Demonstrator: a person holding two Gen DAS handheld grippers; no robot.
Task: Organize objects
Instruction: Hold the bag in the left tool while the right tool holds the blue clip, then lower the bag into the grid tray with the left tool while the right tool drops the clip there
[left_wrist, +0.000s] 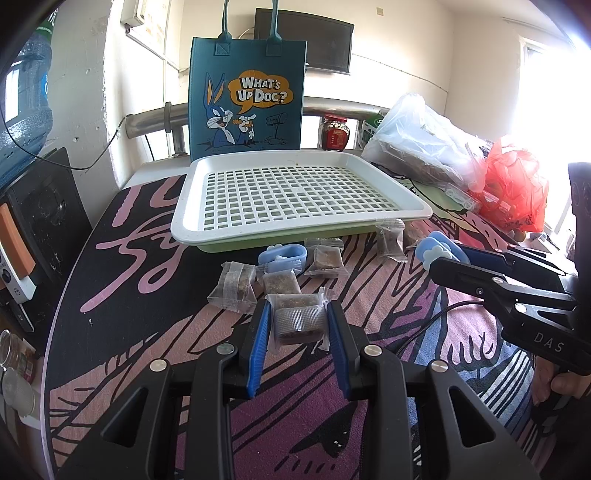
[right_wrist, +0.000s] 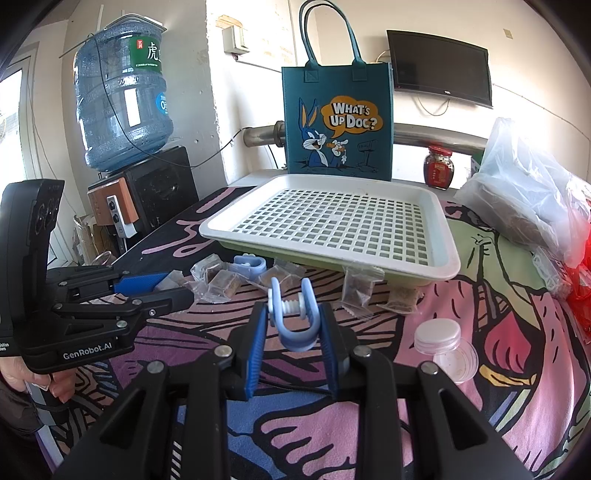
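Holding both: left gripper (left_wrist: 297, 325) pinching snack packet (left_wrist: 297, 320), right gripper (right_wrist: 293, 325) pinching blue clip (right_wrist: 291, 314); tray (left_wrist: 295, 225) at frame centre has nothing in it, packets (left_wrist: 232, 284) unsorted.

Far left of the fingers (left_wrist: 258, 343), water jug (left_wrist: 22, 99) cut off by the picture's edge. Beyond the fingers, bag handles (left_wrist: 273, 22) cropped at the top. Jar (left_wrist: 334, 133) label too small to read. Right window (left_wrist: 546, 92) washed out by glare.

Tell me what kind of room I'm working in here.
Probably a lived-in home room, not a lab: a wall-mounted TV, a water dispenser jug, a cartoon tote bag, and a patterned cloth under the tray.
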